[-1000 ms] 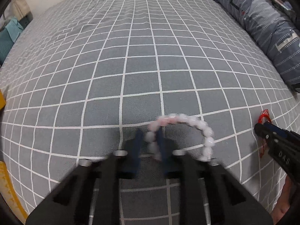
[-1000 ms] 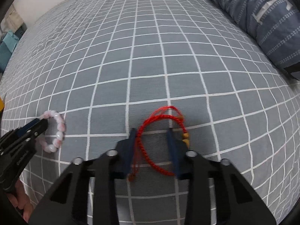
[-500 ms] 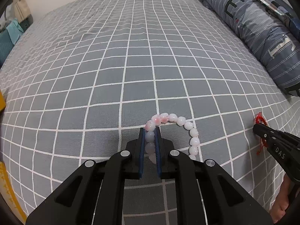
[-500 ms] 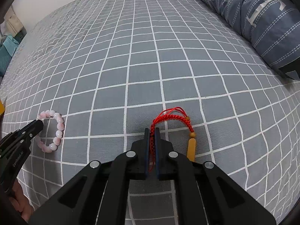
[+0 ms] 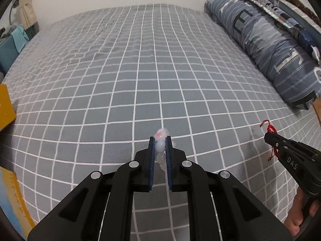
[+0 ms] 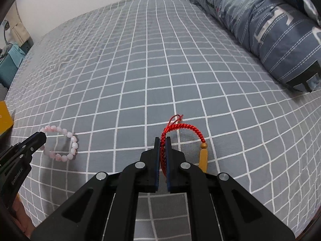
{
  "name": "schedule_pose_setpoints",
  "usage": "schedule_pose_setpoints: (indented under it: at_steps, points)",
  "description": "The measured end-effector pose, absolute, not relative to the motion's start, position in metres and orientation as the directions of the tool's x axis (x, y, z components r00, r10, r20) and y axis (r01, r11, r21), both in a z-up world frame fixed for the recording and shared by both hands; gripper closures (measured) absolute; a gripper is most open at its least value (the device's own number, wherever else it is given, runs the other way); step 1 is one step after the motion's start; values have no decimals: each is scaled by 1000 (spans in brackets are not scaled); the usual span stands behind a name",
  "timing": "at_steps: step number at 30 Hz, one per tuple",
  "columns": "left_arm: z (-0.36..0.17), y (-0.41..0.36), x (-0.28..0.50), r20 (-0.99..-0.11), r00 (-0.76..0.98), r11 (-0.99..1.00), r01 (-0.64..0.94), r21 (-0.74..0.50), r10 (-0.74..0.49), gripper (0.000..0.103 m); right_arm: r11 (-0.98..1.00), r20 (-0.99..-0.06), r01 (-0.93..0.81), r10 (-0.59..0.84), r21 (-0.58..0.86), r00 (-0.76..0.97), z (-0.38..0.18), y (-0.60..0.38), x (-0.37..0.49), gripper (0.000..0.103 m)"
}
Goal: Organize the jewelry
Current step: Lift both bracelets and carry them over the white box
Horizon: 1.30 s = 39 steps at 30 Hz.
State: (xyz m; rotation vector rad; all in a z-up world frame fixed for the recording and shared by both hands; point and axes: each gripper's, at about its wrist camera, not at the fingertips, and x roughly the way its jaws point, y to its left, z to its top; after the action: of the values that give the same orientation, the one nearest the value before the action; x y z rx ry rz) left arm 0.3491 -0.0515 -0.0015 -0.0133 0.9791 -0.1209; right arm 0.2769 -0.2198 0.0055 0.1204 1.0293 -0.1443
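Observation:
My left gripper (image 5: 160, 140) is shut on a pink bead bracelet (image 5: 160, 146), held above the grey checked bedsheet (image 5: 140, 70). In the right wrist view the same bracelet (image 6: 60, 142) hangs as a ring from the left gripper (image 6: 41, 135). My right gripper (image 6: 163, 140) is shut on a red braided cord bracelet (image 6: 180, 126), whose wooden bead and yellow tube (image 6: 203, 156) dangle to the right. In the left wrist view the right gripper (image 5: 267, 135) shows at the right edge with the red cord (image 5: 269, 127) at its tip.
A blue-grey striped duvet (image 5: 276, 46) is rolled along the right side of the bed. A yellow box (image 5: 5, 108) sits at the left edge. Teal fabric (image 5: 12, 46) lies beyond the bed's far left corner. A hand (image 5: 299, 219) holds the right gripper's grip.
The right gripper shut on the red cord. Both grippers rose from the sheet, lifting the bead bracelet and the red bracelet with them; the views now reach farther up the bed.

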Motion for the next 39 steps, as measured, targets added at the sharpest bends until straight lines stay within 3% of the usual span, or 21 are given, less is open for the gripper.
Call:
schedule_pose_setpoints:
  at_steps: [22, 39]
  points:
    - [102, 6, 246, -746, 664, 999, 40, -34, -52, 94, 993, -780, 108, -34, 43, 624, 101, -163, 177, 99]
    - [106, 53, 164, -746, 666, 999, -16, -38, -18, 93, 997, -782, 64, -12, 36, 623, 100, -98, 115, 99]
